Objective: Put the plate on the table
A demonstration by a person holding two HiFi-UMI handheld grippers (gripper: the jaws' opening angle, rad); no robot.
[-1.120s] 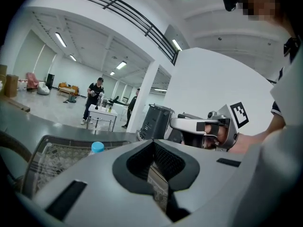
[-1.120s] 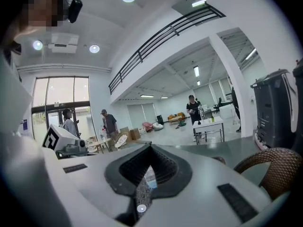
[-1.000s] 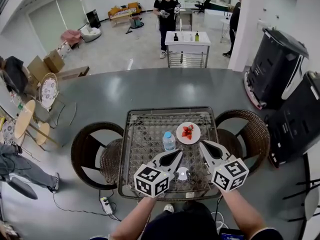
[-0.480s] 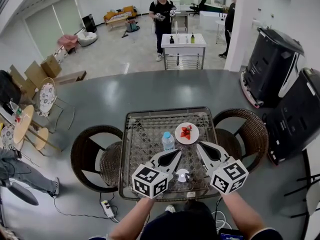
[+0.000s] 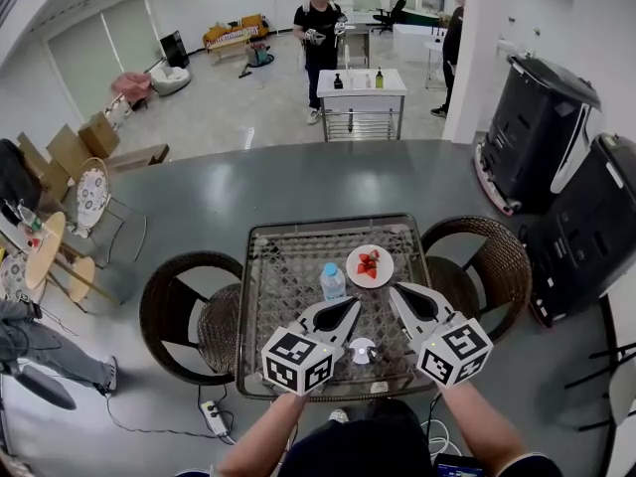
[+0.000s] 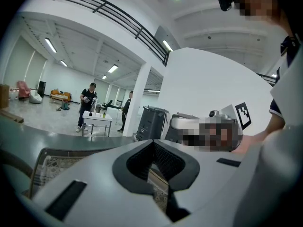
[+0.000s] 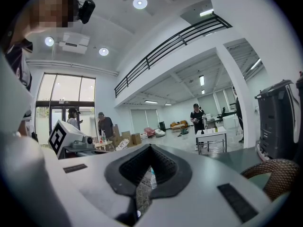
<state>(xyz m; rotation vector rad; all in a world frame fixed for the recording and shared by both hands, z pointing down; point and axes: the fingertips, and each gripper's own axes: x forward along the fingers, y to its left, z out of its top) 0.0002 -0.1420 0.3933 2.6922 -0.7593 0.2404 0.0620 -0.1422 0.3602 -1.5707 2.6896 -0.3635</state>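
Observation:
A white plate (image 5: 355, 270) with cut strawberries (image 5: 370, 262) rests on the glass-topped table (image 5: 288, 256), right of centre. Both grippers hover over the table's near edge, short of the plate. My left gripper (image 5: 355, 304) points up and right, shut with nothing in it. Its jaws meet in the left gripper view (image 6: 152, 142). My right gripper (image 5: 395, 289) points up and left, just below the plate, also shut and empty. In the right gripper view (image 7: 150, 146) the jaws are together.
A small water bottle (image 5: 333, 281) stands left of the plate. A small white round object (image 5: 362, 347) lies between the grippers. Wicker chairs flank the table at left (image 5: 179, 311) and right (image 5: 492, 261). Two people and a white cart (image 5: 362, 89) are far back.
Both grippers stay nearly where they were, still shut. The head view has shifted slightly, so the table sits a touch lower-left in frame.

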